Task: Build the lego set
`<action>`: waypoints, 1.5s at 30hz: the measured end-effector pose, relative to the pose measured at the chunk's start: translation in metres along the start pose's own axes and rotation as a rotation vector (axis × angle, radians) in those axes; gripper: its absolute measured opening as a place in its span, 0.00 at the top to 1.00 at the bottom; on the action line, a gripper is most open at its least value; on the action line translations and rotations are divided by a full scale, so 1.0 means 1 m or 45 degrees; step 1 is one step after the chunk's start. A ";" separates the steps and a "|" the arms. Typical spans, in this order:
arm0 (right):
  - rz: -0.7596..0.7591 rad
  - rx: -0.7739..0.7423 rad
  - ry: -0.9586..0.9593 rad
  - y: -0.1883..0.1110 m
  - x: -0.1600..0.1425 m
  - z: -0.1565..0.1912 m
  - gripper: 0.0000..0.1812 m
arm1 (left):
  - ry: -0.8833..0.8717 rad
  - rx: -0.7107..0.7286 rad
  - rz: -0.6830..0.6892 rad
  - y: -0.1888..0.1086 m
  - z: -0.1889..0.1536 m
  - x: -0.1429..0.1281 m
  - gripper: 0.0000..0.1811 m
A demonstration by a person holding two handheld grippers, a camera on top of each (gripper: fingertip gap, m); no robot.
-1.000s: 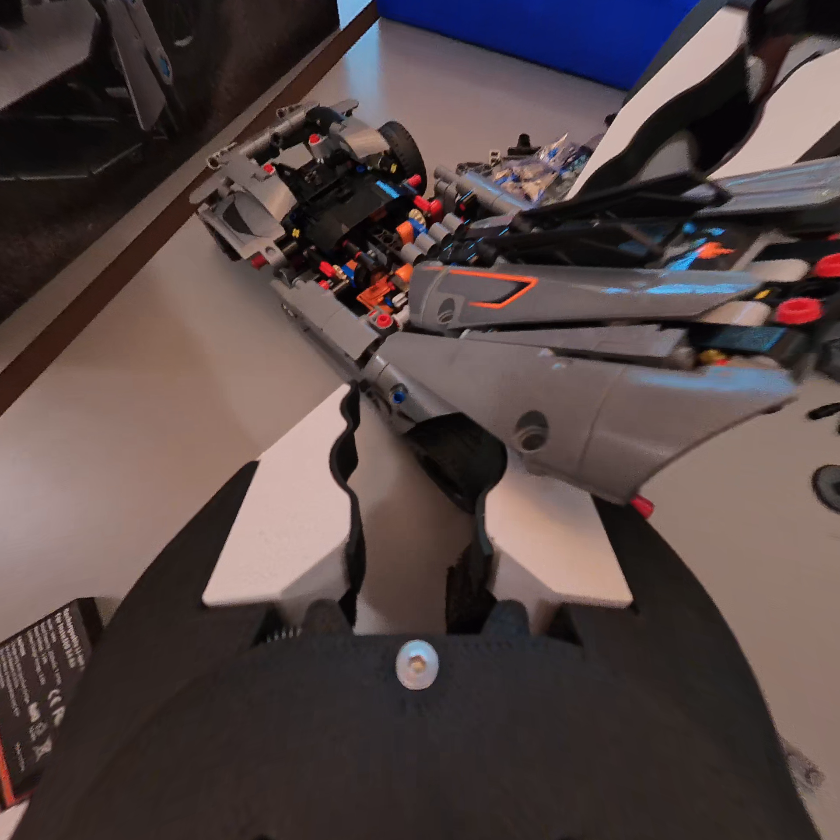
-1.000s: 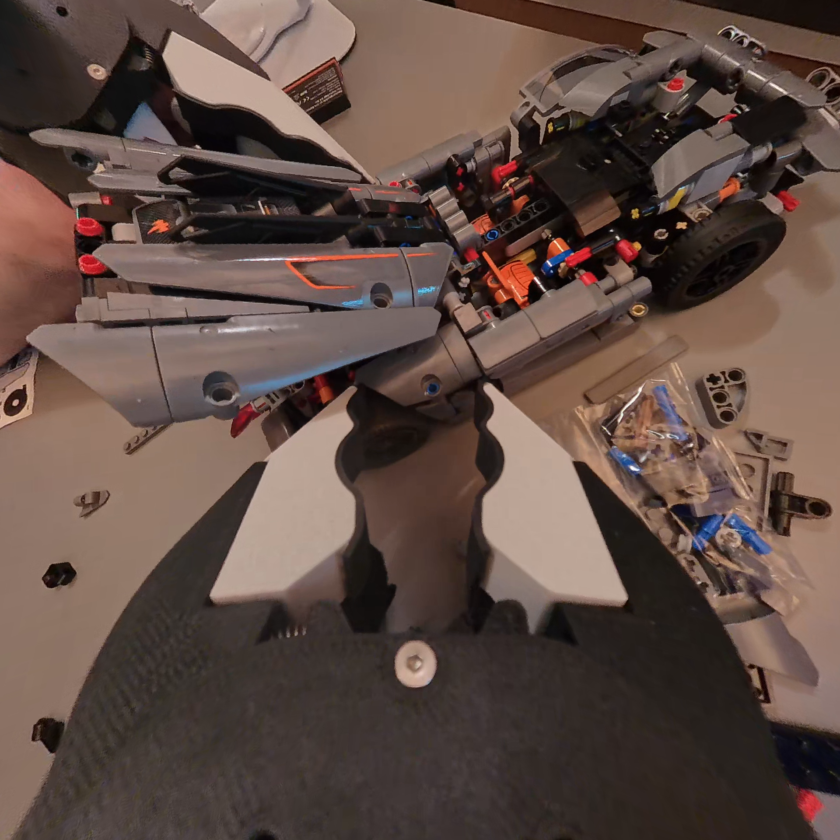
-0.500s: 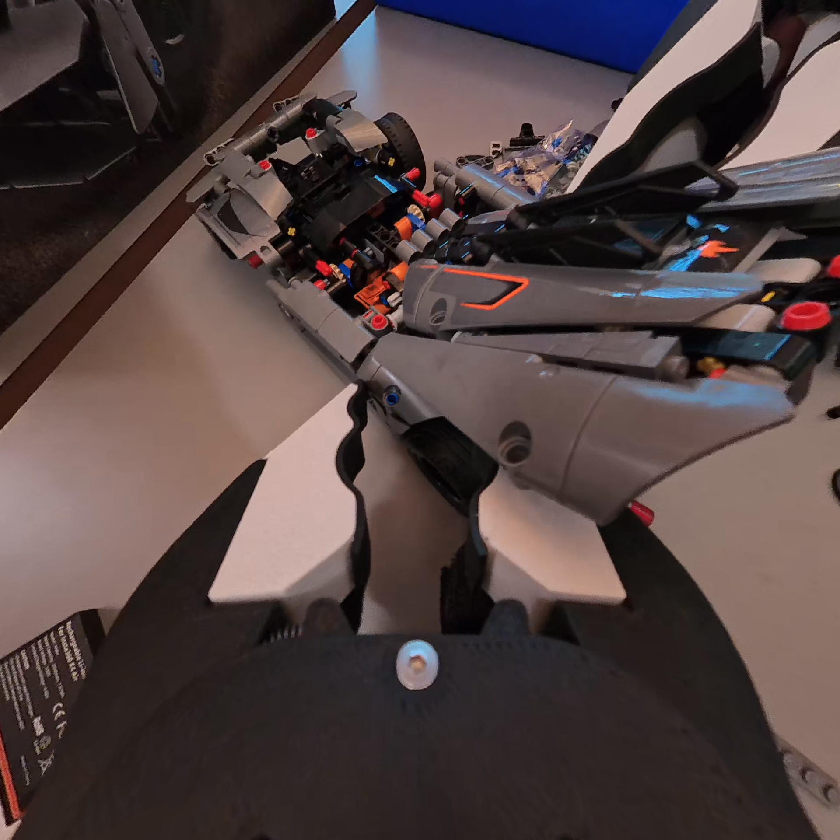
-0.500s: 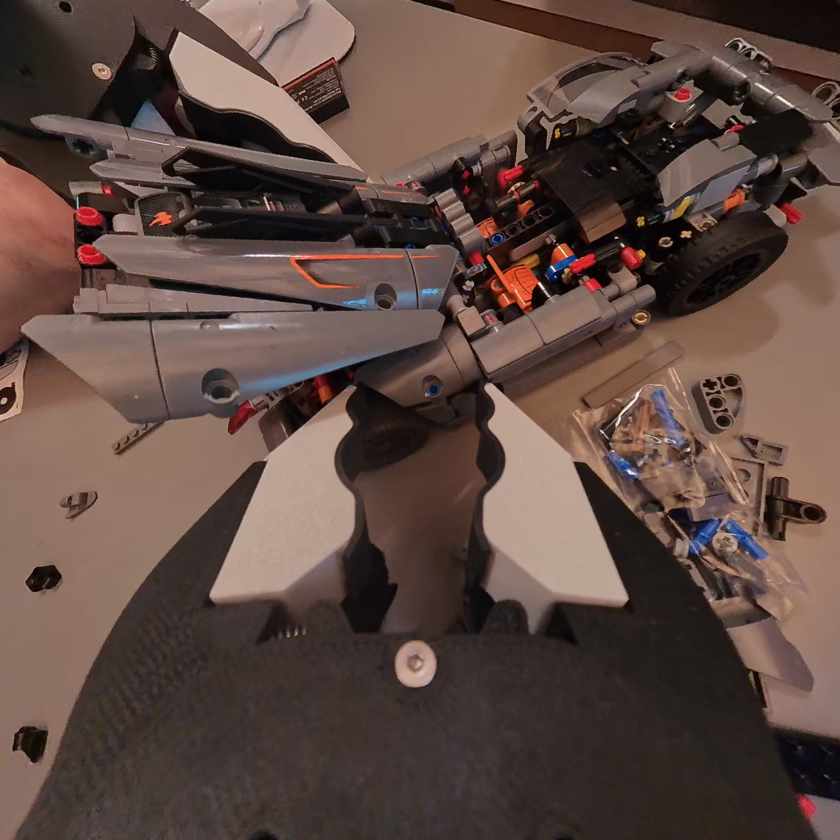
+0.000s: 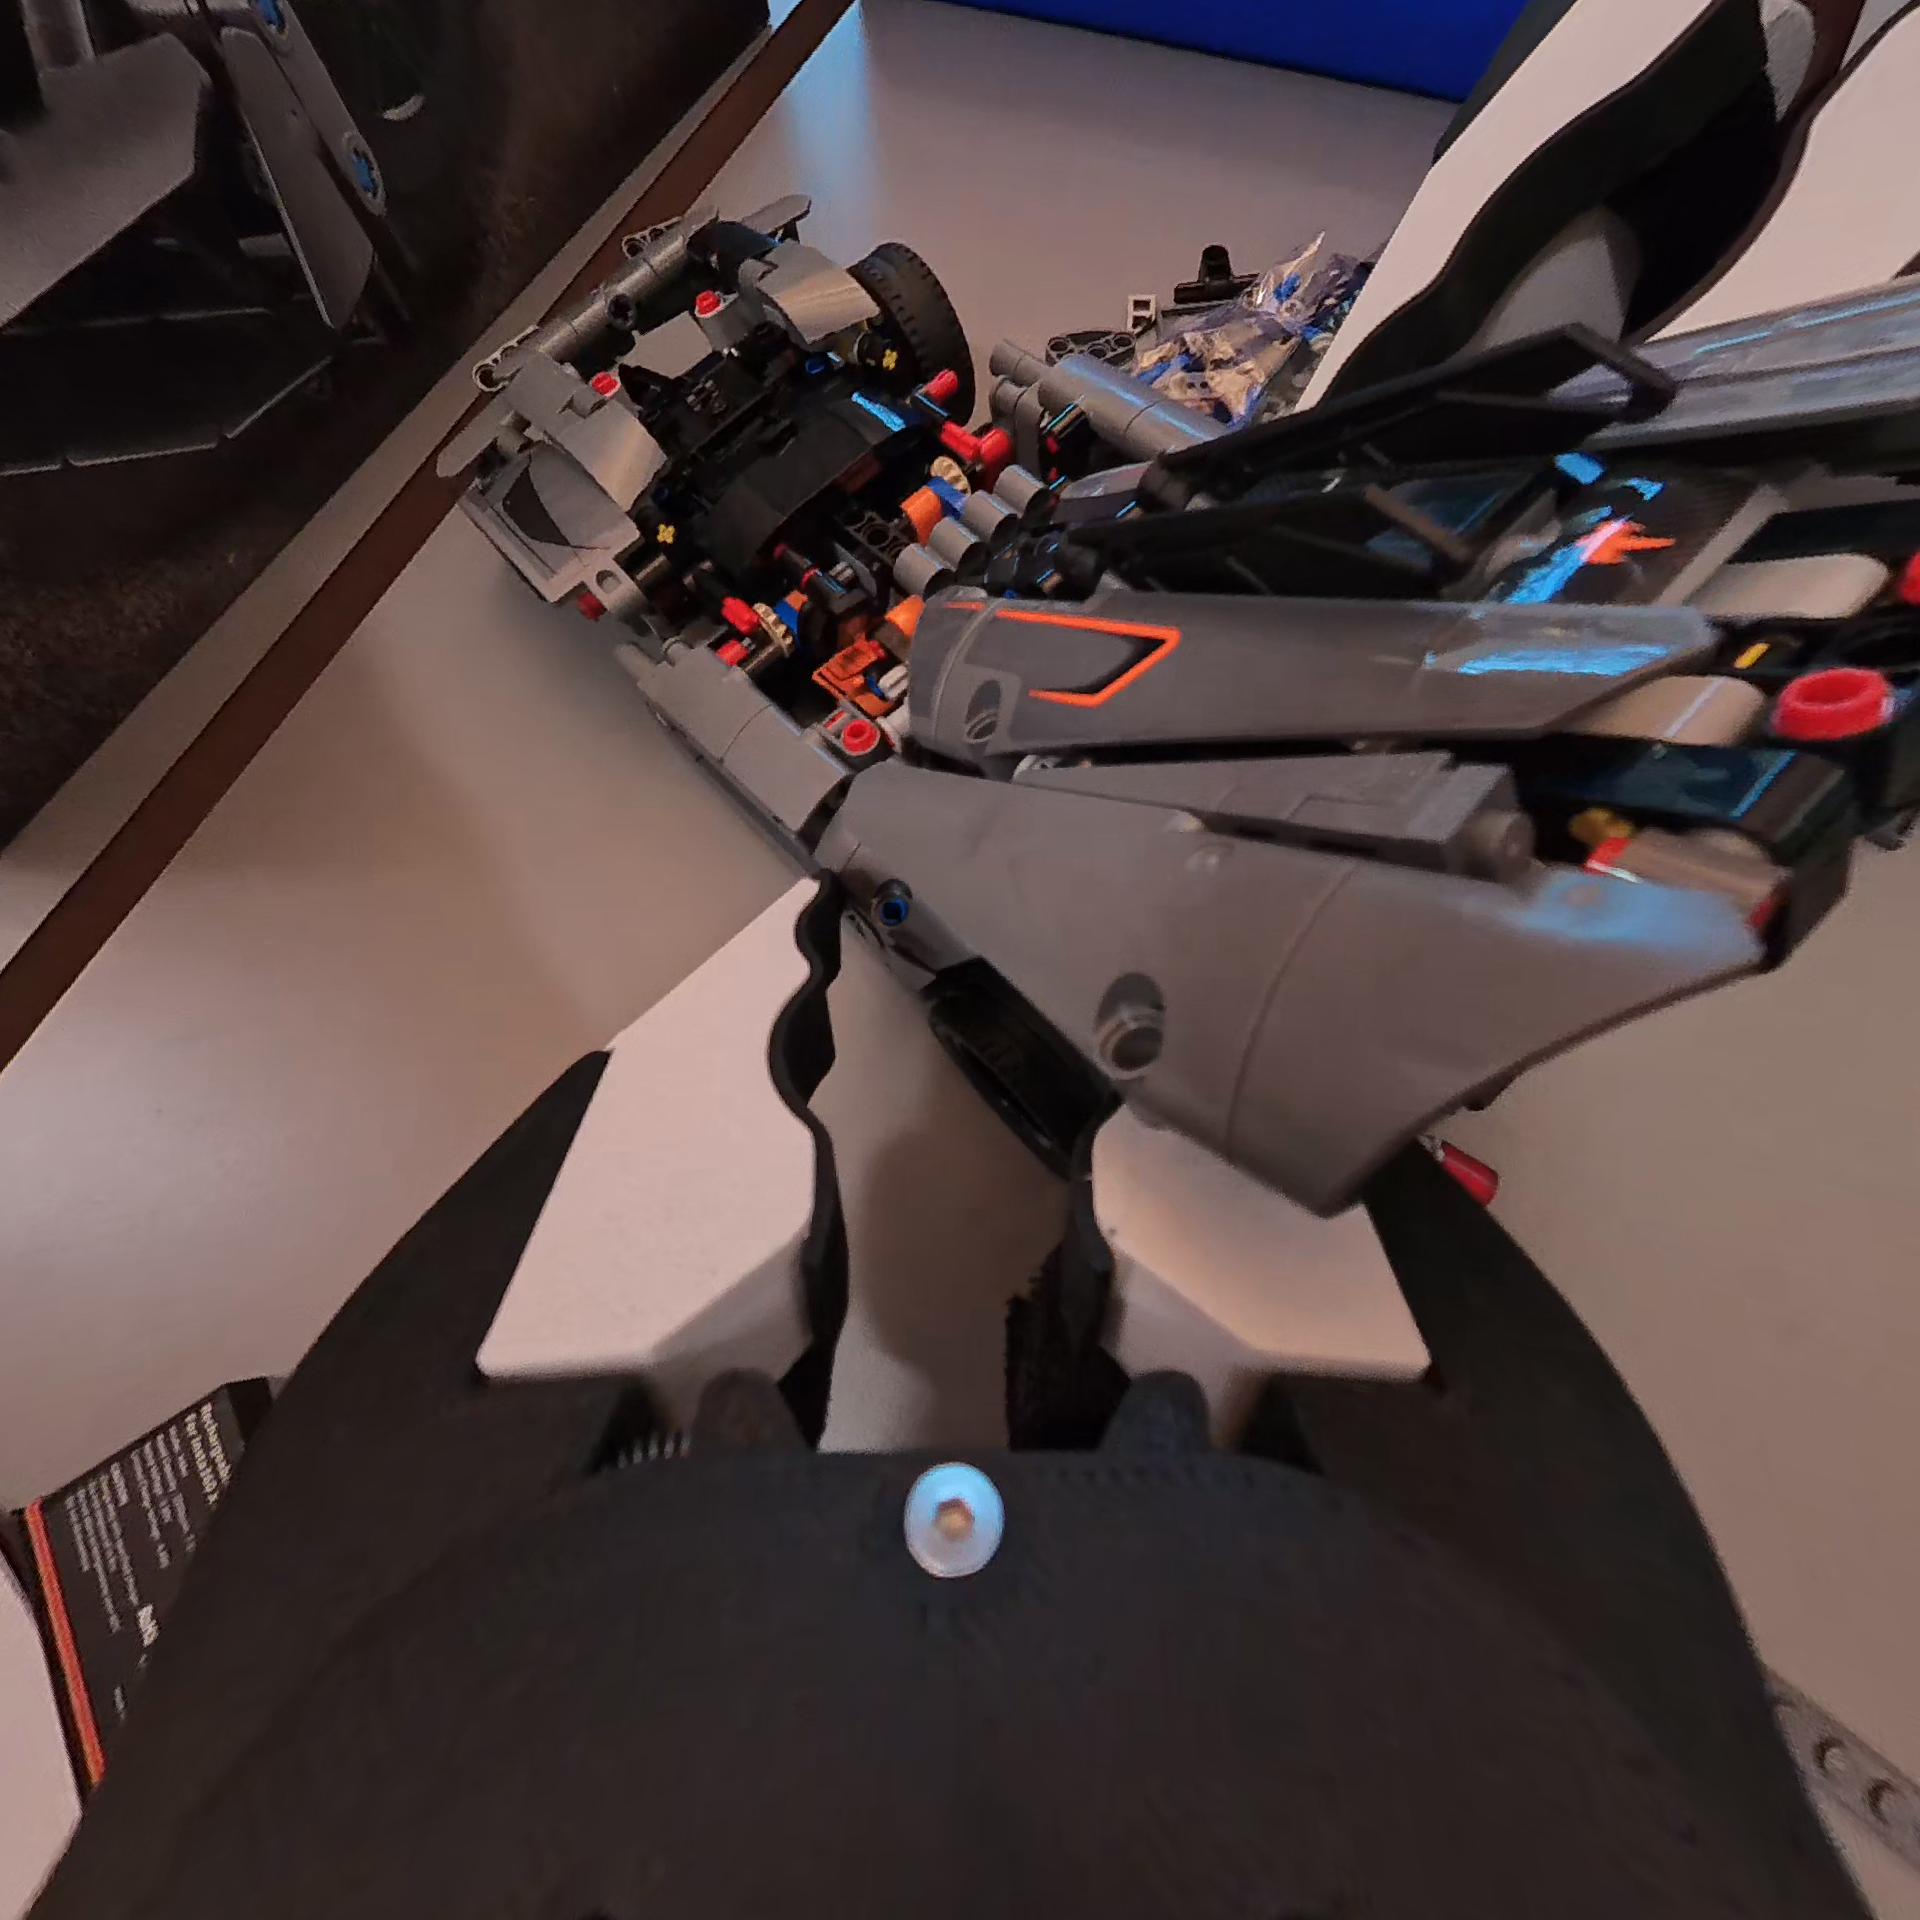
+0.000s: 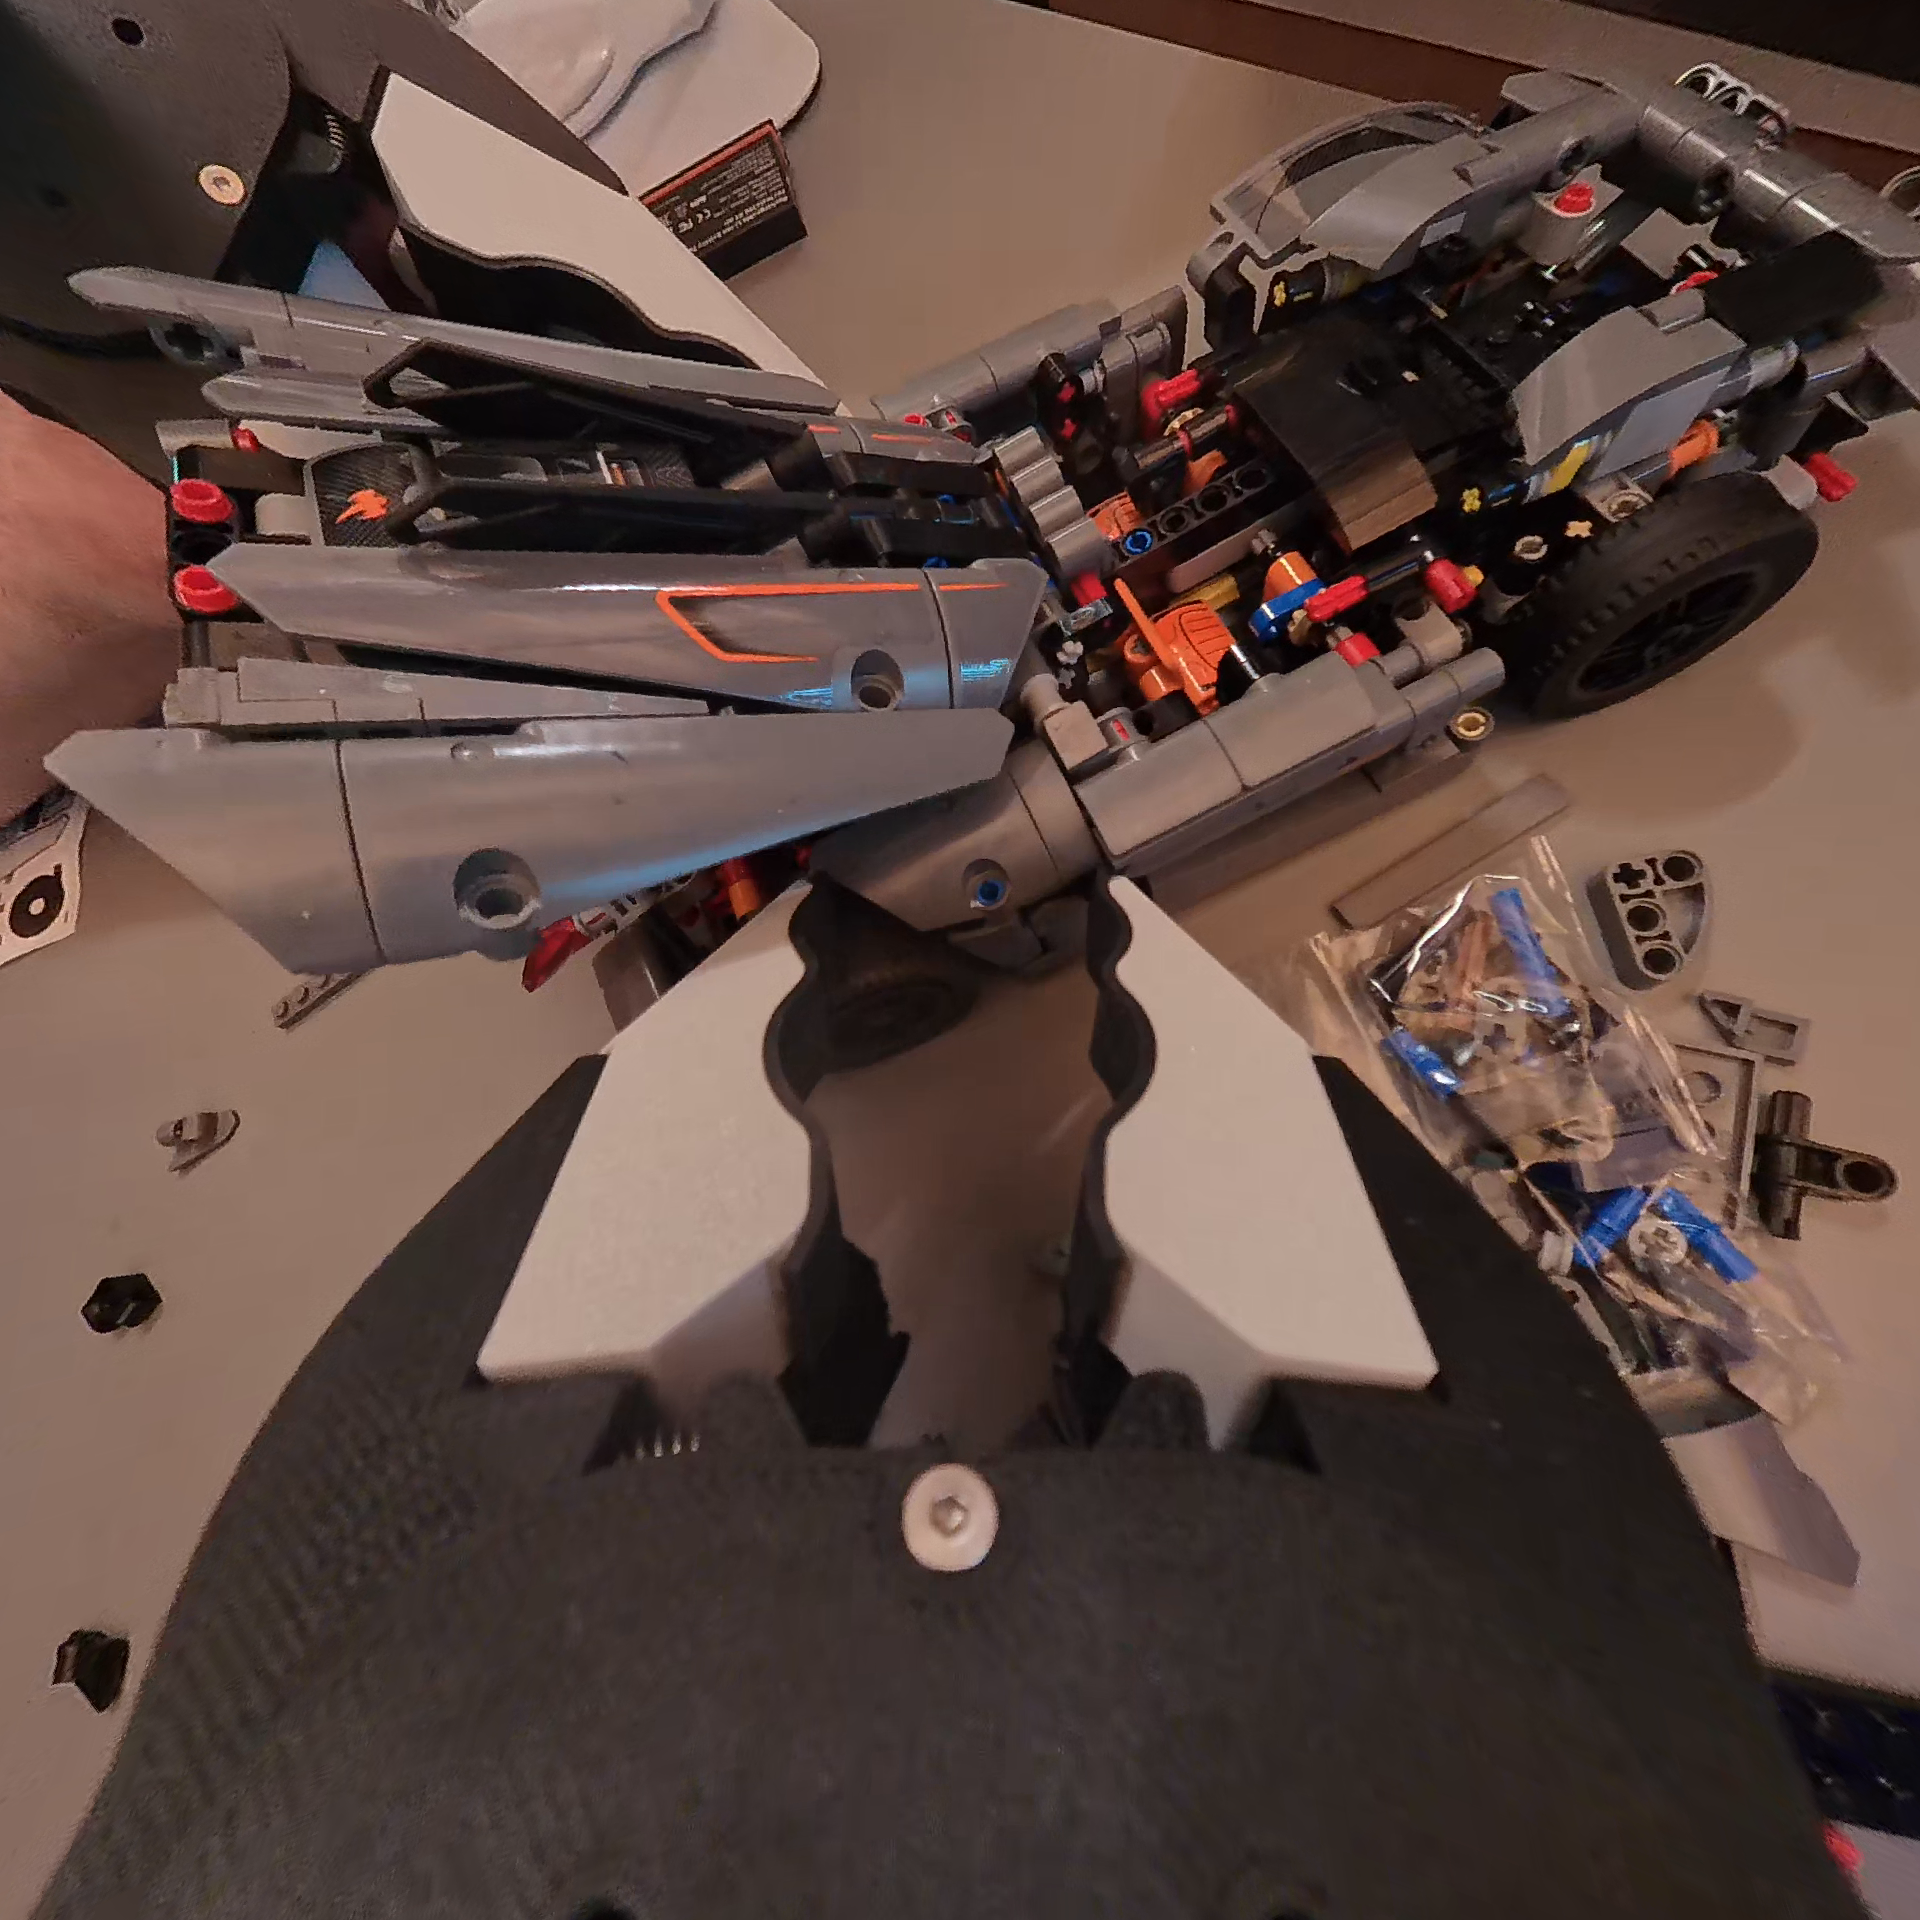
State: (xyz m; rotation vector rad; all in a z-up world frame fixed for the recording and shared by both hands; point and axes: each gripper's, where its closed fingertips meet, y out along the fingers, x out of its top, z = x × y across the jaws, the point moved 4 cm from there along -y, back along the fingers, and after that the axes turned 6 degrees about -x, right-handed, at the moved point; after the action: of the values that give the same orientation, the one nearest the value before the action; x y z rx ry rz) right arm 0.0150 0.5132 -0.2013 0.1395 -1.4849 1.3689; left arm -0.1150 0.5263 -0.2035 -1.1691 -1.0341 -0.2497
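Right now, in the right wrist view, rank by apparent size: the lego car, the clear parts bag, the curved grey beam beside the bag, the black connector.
1. lego car
2. clear parts bag
3-4. curved grey beam and black connector: look alike, not ranked.

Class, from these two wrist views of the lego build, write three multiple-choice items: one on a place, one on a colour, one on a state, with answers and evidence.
1. Where does the clear bag of small parts lie?
A. on the car's roof
B. on the table beside the car
C. between the left gripper's fingers

2. What colour is the outline on the grey fin panel?
A. orange
B. green
C. white

3. How is the right gripper?
A. shut on the bag
B. shut on a loose wheel
C. open, its fingertips at the car's side

Answers: B, it rests on the tabletop right of the model; A, orange line; C, a gap shows between the fingers.
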 end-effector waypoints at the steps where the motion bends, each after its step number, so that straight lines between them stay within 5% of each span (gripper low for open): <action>1: 0.000 0.003 0.001 0.000 0.000 0.000 0.74 | -0.001 -0.005 0.003 0.000 0.000 0.000 0.76; 21: -0.020 0.097 -0.016 -0.009 -0.010 0.010 0.75 | -0.035 -0.148 0.014 -0.009 -0.008 -0.009 0.77; 45: 0.168 0.374 -0.146 -0.021 -0.026 0.039 0.84 | 0.045 -0.562 0.286 -0.041 -0.036 -0.024 0.75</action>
State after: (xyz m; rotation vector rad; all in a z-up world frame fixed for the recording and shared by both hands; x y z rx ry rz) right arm 0.0176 0.4619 -0.1975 0.3149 -1.3987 1.7065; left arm -0.1348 0.4706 -0.1964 -1.6611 -0.8281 -0.3290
